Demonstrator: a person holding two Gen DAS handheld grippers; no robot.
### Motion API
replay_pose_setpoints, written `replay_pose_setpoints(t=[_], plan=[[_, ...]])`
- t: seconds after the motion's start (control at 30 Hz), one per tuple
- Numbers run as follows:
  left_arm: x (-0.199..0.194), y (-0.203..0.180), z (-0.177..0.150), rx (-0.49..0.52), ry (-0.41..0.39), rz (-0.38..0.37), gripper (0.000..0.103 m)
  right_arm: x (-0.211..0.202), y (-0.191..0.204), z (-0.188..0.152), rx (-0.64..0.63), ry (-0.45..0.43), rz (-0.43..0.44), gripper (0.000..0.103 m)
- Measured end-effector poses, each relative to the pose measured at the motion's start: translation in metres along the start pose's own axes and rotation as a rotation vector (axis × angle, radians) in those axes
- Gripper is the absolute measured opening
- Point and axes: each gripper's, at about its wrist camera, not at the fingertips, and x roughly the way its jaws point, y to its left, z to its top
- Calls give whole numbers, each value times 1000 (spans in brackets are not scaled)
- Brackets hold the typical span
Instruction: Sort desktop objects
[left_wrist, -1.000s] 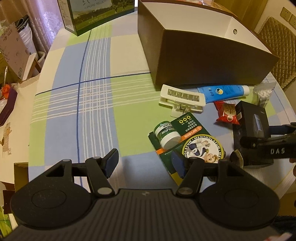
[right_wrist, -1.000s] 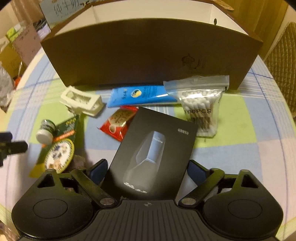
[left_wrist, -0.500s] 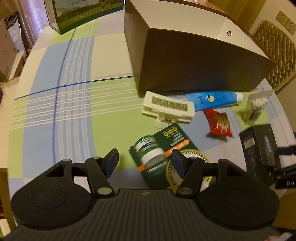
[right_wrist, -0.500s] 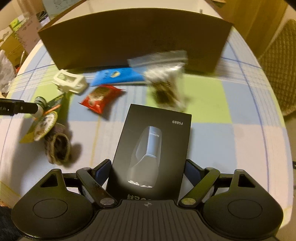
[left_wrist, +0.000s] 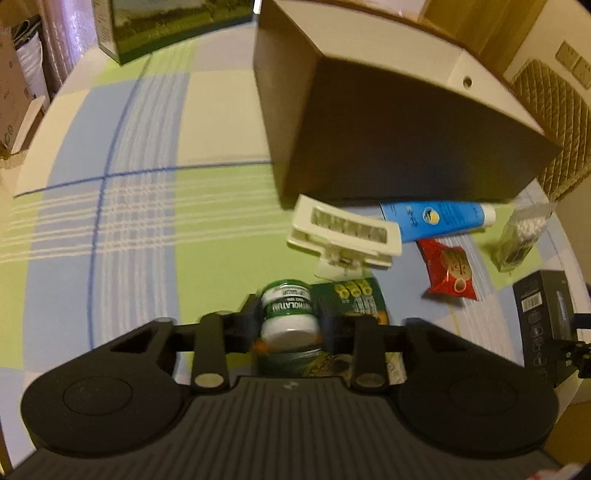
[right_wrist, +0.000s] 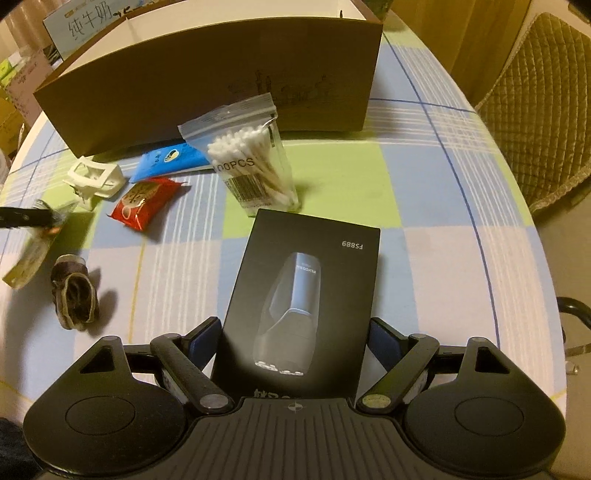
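Left wrist view
- Gripper: left gripper (left_wrist: 289, 325) has its fingers drawn in close against the jar (left_wrist: 289, 314), one each side. Looks like a grip, though blur hides the exact contact.
- Jar place: between the fingers, over the green card (left_wrist: 351, 295), which lies on the cloth (left_wrist: 129, 221).
- Jar axis: long axis runs away from the camera, along the fingers; green cap end far, white base near. Lying on its side, or tipped, I judge.
- Nearby: white clip (left_wrist: 343, 232) just beyond; blue tube (left_wrist: 436, 218) and red sachet (left_wrist: 448, 271) to the right; brown box (left_wrist: 406, 147) behind.
- Step well done: squeeze at mid-body, not on the cap; lift straight up so the card stays down; carry level toward the brown box, the likely bin.

Right wrist view
- Gripper: right gripper (right_wrist: 295, 343) is spread wide, its blue pads at both long edges of the black carton (right_wrist: 303, 306). Held, I judge, with the near end tucked under the gripper body.
- Carton axis: long axis points straight ahead, along the fingers; its print reads upside down from here, so its top faces the camera.
- Carton place: raised off the cloth, it seems, though height is hard to tell; swab bag (right_wrist: 255, 162) stands just beyond its far edge.
- Step well done: keep the carton flat, clear the swab bag, then go over the brown box wall.
- Risk: wide flat carton may pivot between the pads.
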Motion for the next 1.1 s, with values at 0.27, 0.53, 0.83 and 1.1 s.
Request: replay_pose_setpoints(t=[0.27,0.53,0.83,1.1], plan=[[-23,47,-4,-74,-26,87,27,8,-2,5,-23,8,8,82],[-13,52,-31,-74,12,139,36,14,-2,10,-60,15,-1,85],[-6,36,-32,39,-13,207,28,21,-3,9,-72,12,-9,87],[-8,34,-34,45,-4,212,27,20,-4,3,-85,-9,-13,79]])
